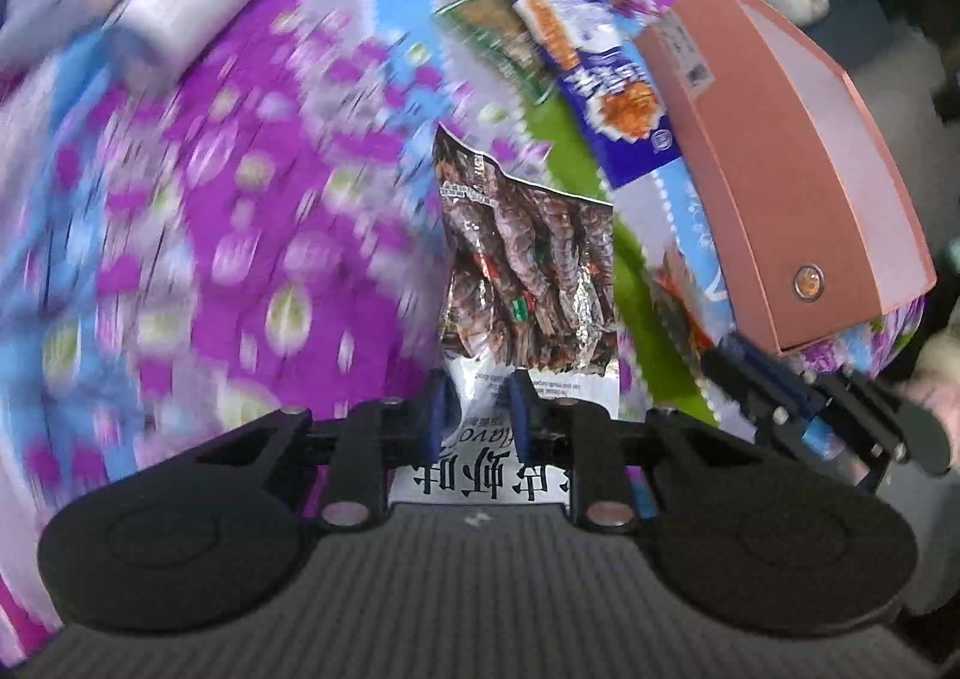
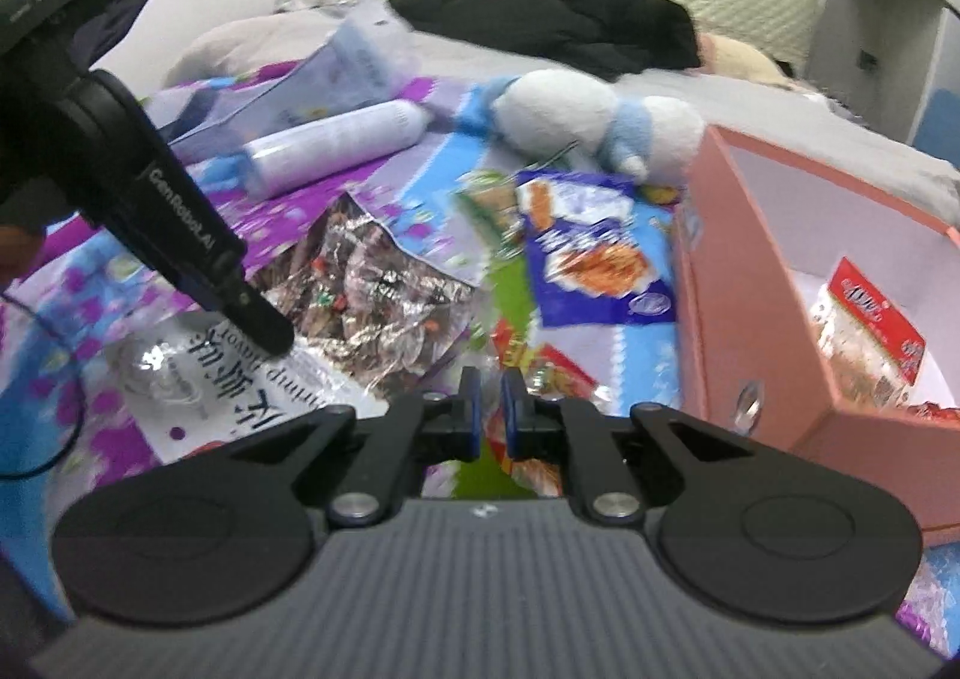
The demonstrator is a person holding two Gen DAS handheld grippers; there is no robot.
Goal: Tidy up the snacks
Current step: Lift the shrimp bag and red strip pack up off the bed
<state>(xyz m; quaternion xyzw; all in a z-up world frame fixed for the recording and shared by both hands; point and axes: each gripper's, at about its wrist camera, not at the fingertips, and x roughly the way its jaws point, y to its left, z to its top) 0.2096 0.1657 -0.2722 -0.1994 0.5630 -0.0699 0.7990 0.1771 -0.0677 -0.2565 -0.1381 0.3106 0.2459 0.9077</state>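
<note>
My left gripper [image 1: 478, 409] is shut on the white end of a shrimp snack bag [image 1: 528, 265]. The bag's brown foil print stretches away from the pads. From the right wrist view the left gripper [image 2: 270, 332] pinches the same shrimp snack bag [image 2: 372, 283] over the patterned bedspread. My right gripper [image 2: 491, 409] is shut on a thin red and light-blue snack packet [image 2: 543, 364]. It appears again as the right gripper [image 1: 729, 364] beside the pink box [image 1: 780, 169]. The pink box [image 2: 750, 271] stands open at the right with a red-labelled snack bag [image 2: 870, 331] inside.
A blue snack packet [image 2: 588, 259] and a green packet [image 2: 486, 205] lie on the bedspread between the grippers and a white-and-blue plush toy [image 2: 588, 109]. A white bottle [image 2: 336, 145] lies at the left. Black clothing [image 2: 570, 13] is piled further back on the bed.
</note>
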